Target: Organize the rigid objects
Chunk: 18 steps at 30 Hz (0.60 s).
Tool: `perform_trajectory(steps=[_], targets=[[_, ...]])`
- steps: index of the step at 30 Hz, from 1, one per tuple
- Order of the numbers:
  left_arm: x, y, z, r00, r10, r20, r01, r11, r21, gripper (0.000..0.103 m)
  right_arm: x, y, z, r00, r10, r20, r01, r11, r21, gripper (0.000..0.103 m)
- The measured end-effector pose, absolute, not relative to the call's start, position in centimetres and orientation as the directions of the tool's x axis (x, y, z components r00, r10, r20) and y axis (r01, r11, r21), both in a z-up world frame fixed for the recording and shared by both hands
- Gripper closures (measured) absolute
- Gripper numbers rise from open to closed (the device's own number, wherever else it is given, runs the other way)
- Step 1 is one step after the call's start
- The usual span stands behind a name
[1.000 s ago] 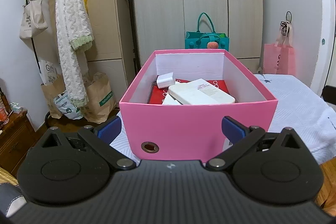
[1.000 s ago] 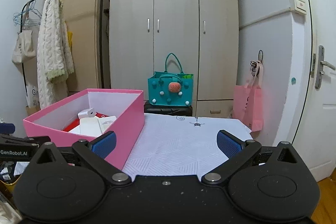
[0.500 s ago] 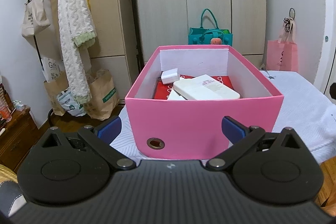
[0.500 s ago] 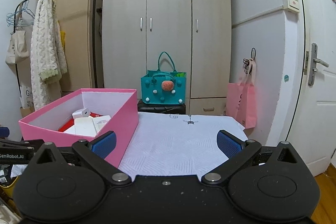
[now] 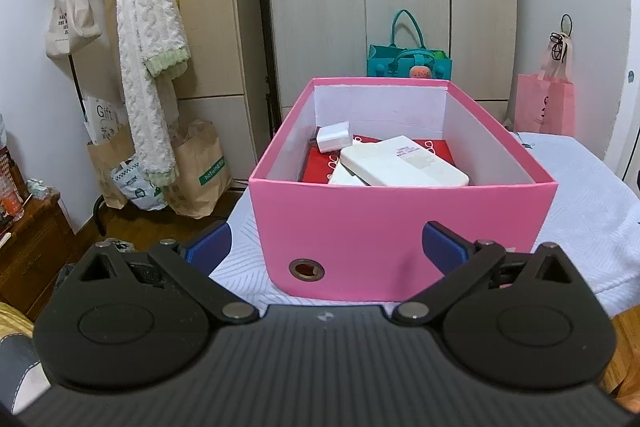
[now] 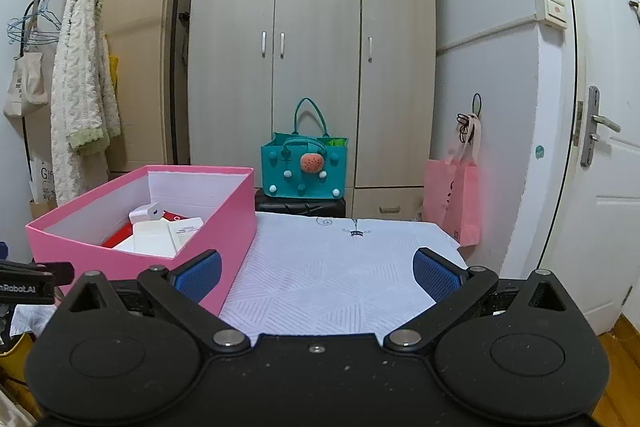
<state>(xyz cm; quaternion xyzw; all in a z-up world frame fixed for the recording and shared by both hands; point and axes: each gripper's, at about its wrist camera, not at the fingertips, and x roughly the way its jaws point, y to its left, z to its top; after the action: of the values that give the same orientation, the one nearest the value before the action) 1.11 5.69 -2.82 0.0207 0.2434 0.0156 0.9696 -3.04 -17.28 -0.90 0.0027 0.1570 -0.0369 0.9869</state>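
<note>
A table (image 6: 340, 267) under a white cloth with a faint line pattern is filling the room's middle, facing a pale three-door wardrobe (image 6: 316, 59). A teal felt bag (image 6: 304, 167) is sitting at its foot, a pink bag (image 6: 452, 199) is hanging by the white door (image 6: 600, 147), and a fluffy robe (image 5: 148, 39) is draping from a rack. The pink box (image 5: 400, 219), matte cardboard with white inner walls, is standing on the cloth's left part, holding a white slab (image 5: 400, 167), a small white block (image 5: 332, 137) and what may be a red lid (image 5: 320, 163). The left gripper (image 5: 326, 247) is hovering wide and empty before the box; the right gripper (image 6: 318, 273) is gaping empty over bare cloth.
</note>
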Motion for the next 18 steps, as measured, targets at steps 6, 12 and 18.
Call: perform_trajectory(steps=[6,12,18], targets=[[1.47,5.79,-2.72,0.874,0.071,-0.481,-0.041,0.997,0.072,0.0,-2.86,-17.23,-0.95,0.946,-0.07,-0.317,0.072,0.997,-0.005,0.0],[1.44,5.93,-2.61,0.874,0.075,-0.48,-0.047,0.996,0.07,0.0,-2.76,-17.12,-0.96,0.944,-0.072,-0.321,0.072,0.997,-0.011,0.0],[1.29,5.94,-2.4,0.881,0.089,-0.464,-0.059,0.995,0.08,0.0,-2.88,-17.18,-1.01,0.944,-0.063,-0.322,0.063,0.998,-0.013,0.0]])
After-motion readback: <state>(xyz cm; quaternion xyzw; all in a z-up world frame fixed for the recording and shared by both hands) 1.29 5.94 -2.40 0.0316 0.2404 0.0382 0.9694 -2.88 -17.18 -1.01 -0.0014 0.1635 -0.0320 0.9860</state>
